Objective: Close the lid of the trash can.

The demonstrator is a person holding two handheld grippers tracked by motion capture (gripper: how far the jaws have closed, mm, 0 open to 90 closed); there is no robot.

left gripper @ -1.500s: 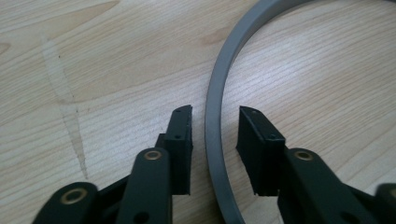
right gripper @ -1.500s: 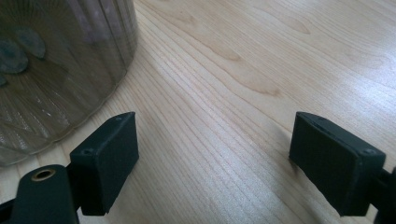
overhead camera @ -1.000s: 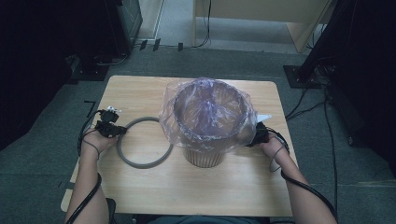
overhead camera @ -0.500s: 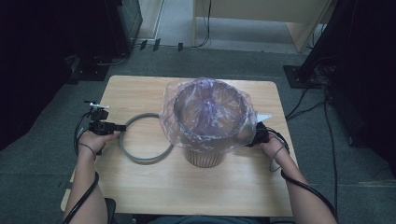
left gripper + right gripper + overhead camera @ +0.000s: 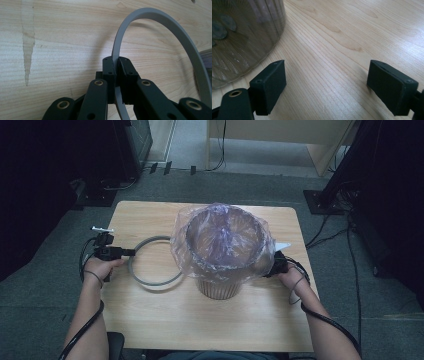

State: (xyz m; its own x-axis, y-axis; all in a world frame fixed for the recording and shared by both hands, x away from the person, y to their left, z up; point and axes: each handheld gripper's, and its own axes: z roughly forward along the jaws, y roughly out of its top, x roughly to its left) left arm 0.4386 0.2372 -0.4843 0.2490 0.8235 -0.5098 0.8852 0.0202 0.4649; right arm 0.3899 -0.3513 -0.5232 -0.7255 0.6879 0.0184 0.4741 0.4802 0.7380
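Grey plastic, the ring (image 5: 152, 262) lies flat on the tabletop (image 5: 165, 320), just left of the bag-lined bin (image 5: 220, 252). We see the left hand-held gripper (image 5: 117, 66) clamped on its left rim; the right hand-held gripper (image 5: 325, 85) stands apart beside the bin's base.

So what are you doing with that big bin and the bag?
A person at a pale wooden table is working with a ribbed round bin lined with a clear plastic bag. The left gripper is shut on a thin grey plastic ring that lies flat beside the bin. The right gripper waits open at the bin's other side, holding nothing. The ring is not yet on the bin.
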